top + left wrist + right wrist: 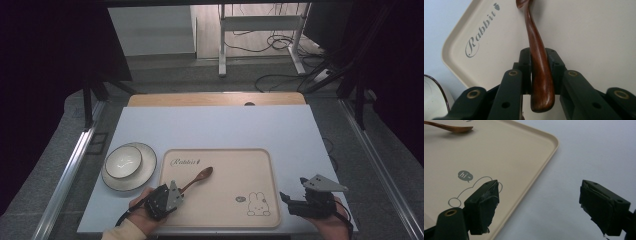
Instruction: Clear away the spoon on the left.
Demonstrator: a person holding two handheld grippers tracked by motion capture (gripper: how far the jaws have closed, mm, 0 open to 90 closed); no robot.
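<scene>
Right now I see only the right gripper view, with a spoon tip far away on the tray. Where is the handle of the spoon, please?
Observer: In the left gripper view the handle of the spoon lies between the jaws of the left hand-held gripper. I cannot tell whether they press on it.
Operator: Is there something beside the tray on that side?
Observer: Yes. In the high view a bowl stands on a plate, left of the tray and apart from it.
Operator: Does the spoon point to that bowl?
Observer: No. Its round end points away from the bowl, toward the middle of the tray.
</scene>
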